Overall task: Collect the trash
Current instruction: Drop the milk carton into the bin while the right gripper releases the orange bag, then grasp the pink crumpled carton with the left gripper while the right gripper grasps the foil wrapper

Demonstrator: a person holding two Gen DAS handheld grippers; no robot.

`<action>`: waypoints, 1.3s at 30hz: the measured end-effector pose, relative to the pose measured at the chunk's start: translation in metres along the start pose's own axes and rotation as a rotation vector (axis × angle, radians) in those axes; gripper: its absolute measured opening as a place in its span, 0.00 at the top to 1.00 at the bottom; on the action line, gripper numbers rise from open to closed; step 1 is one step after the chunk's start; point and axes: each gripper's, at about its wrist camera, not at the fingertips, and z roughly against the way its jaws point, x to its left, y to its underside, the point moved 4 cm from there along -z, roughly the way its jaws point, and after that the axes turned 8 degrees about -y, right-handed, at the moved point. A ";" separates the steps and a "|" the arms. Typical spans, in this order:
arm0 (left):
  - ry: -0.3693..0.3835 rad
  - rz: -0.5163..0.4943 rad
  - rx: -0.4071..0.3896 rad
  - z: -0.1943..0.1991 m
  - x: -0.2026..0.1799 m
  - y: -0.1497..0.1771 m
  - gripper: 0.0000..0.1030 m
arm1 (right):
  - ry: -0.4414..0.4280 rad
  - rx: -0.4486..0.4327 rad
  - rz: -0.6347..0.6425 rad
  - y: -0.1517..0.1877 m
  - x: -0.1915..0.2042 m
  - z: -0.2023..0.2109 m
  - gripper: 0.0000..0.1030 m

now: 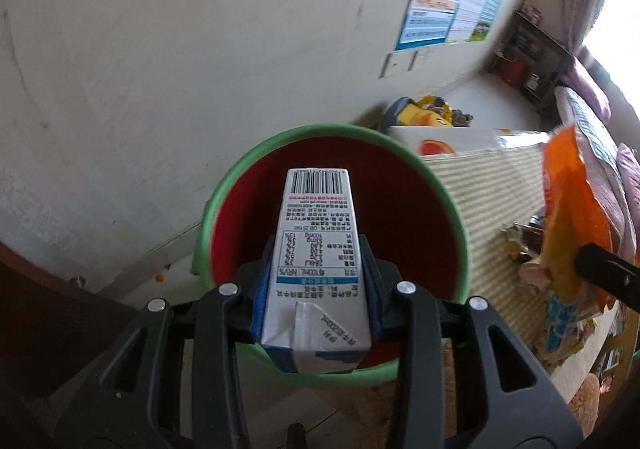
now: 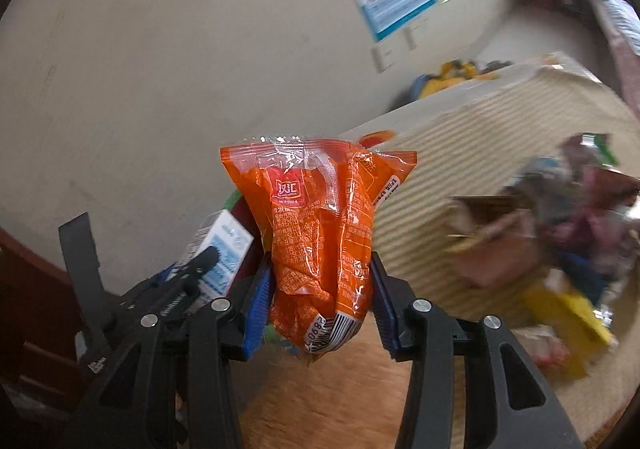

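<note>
Your left gripper (image 1: pixel 318 281) has its jaws clamped on the narrow sides of a white and blue rectangular milk carton (image 1: pixel 316 269), which points away from you along the fingers, its barcode end out past the tips. Straight beyond and below those tips sits the round bin with a green rim and red inside (image 1: pixel 448 193), so the carton already looks to be over the mouth. Let the jaws part only when the far end is well inside the rim, and tip the tips down a little so it slides forward rather than catching on the near edge. Your right gripper (image 2: pixel 320 289) holds a crumpled orange plastic snack wrapper (image 2: pixel 320 229) between its blue pads (image 2: pixel 256 305); the wrapper bulges out against both of them, so I read it as held, though loosely. The bin lies to the left of these jaws, mostly hidden behind the wrapper and the carton (image 2: pixel 220 249). Bring the wrapper over the rim after the carton drops, so the two grippers do not crowd one opening. More litter (image 2: pixel 560 249) lies on the striped mat (image 2: pixel 460 153) to the right.
</note>
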 end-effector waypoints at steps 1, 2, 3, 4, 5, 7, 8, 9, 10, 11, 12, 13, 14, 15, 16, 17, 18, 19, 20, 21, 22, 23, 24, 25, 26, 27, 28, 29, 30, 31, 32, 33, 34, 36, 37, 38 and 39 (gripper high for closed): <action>-0.005 0.011 0.003 -0.001 0.003 0.001 0.65 | -0.011 0.004 0.002 -0.001 0.004 -0.004 0.52; -0.009 0.021 0.003 -0.002 0.006 0.001 0.55 | -0.026 0.005 0.004 -0.004 0.008 -0.010 0.49; -0.009 0.032 0.000 -0.002 0.010 0.002 0.48 | -0.034 0.005 0.005 -0.006 0.012 -0.015 0.44; -0.010 0.039 -0.005 -0.002 0.012 0.002 0.37 | -0.038 0.002 0.003 -0.009 0.015 -0.019 0.40; -0.012 0.046 -0.009 -0.002 0.014 0.001 0.34 | -0.041 -0.006 -0.002 -0.011 0.016 -0.020 0.33; -0.013 0.051 -0.009 -0.001 0.017 0.002 0.33 | -0.052 -0.018 -0.008 -0.009 0.017 -0.015 0.31; -0.014 0.052 -0.008 -0.003 0.015 0.002 0.32 | -0.053 -0.020 -0.006 -0.010 0.017 -0.015 0.31; -0.013 0.054 -0.007 -0.004 0.015 0.001 0.32 | -0.046 -0.021 -0.004 -0.010 0.015 -0.013 0.31; -0.010 0.057 -0.004 -0.004 0.014 0.001 0.32 | -0.039 -0.024 -0.003 -0.009 0.014 -0.011 0.31; -0.006 0.059 -0.001 -0.004 0.014 0.002 0.32 | -0.032 -0.028 -0.005 -0.008 0.011 -0.007 0.31; -0.001 0.057 0.001 -0.004 0.012 0.002 0.32 | -0.027 -0.033 -0.010 -0.006 0.010 -0.002 0.31; 0.002 0.053 0.001 -0.004 0.011 0.002 0.32 | -0.020 -0.040 -0.018 -0.006 0.004 0.003 0.31; 0.005 0.047 0.001 -0.003 0.008 0.002 0.32 | -0.013 -0.049 -0.023 -0.002 0.005 0.011 0.31; 0.008 0.040 -0.001 -0.002 0.006 0.002 0.32 | -0.003 -0.056 -0.026 0.001 0.003 0.018 0.30; 0.013 0.033 -0.004 -0.001 0.002 0.002 0.32 | 0.007 -0.063 -0.026 0.003 0.000 0.024 0.30; 0.016 0.028 -0.007 0.001 -0.001 0.001 0.32 | 0.032 -0.080 -0.027 0.003 -0.009 0.034 0.30; 0.019 0.023 -0.010 0.003 -0.004 0.002 0.32 | 0.051 -0.093 -0.028 0.003 -0.015 0.041 0.30; 0.023 0.016 -0.013 0.004 -0.008 0.002 0.32 | 0.076 -0.111 -0.032 0.003 -0.023 0.051 0.30; 0.027 0.012 -0.015 0.005 -0.011 0.002 0.32 | 0.098 -0.128 -0.037 0.004 -0.031 0.061 0.29; 0.033 0.004 -0.017 0.008 -0.015 0.002 0.32 | 0.121 -0.141 -0.039 0.005 -0.038 0.069 0.29; 0.038 -0.002 -0.018 0.008 -0.017 0.002 0.32 | 0.142 -0.152 -0.041 0.007 -0.044 0.076 0.29; 0.042 -0.009 -0.020 0.010 -0.020 0.002 0.32 | 0.183 -0.169 -0.045 0.011 -0.055 0.088 0.28; 0.047 -0.017 -0.023 0.012 -0.024 0.002 0.32 | 0.207 -0.177 -0.048 0.014 -0.061 0.096 0.27; 0.052 -0.027 -0.025 0.014 -0.028 0.002 0.32 | 0.226 -0.181 -0.049 0.018 -0.066 0.101 0.27; 0.058 -0.034 -0.026 0.015 -0.032 0.002 0.32 | 0.260 -0.185 -0.052 0.025 -0.075 0.109 0.27; 0.066 -0.042 -0.026 0.017 -0.036 0.003 0.32 | 0.278 -0.186 -0.053 0.030 -0.081 0.112 0.27; 0.074 -0.052 -0.028 0.019 -0.041 0.004 0.32 | 0.304 -0.181 -0.059 0.039 -0.089 0.115 0.27; 0.079 -0.062 -0.030 0.021 -0.046 0.005 0.32 | 0.315 -0.174 -0.067 0.046 -0.096 0.115 0.27; 0.084 -0.074 -0.032 0.023 -0.052 0.005 0.32 | 0.322 -0.156 -0.086 0.055 -0.104 0.113 0.27; 0.090 -0.089 -0.034 0.025 -0.058 0.007 0.32 | 0.319 -0.139 -0.114 0.065 -0.112 0.110 0.27; 0.097 -0.103 -0.036 0.027 -0.064 0.008 0.32 | 0.313 -0.124 -0.139 0.073 -0.119 0.106 0.27; 0.103 -0.113 -0.038 0.029 -0.068 0.008 0.32 | 0.312 -0.112 -0.154 0.078 -0.124 0.102 0.27; 0.110 -0.127 -0.040 0.032 -0.074 0.010 0.32 | 0.307 -0.090 -0.172 0.084 -0.130 0.095 0.27; 0.123 -0.146 -0.040 0.036 -0.084 0.012 0.32 | 0.294 -0.061 -0.180 0.088 -0.135 0.086 0.27; 0.128 -0.158 -0.042 0.039 -0.088 0.013 0.32 | 0.290 -0.050 -0.176 0.089 -0.137 0.080 0.27; 0.129 -0.168 -0.045 0.041 -0.092 0.014 0.32 | 0.293 -0.042 -0.168 0.090 -0.138 0.074 0.27; 0.130 -0.178 -0.049 0.044 -0.095 0.015 0.32 | 0.299 -0.036 -0.161 0.091 -0.138 0.071 0.27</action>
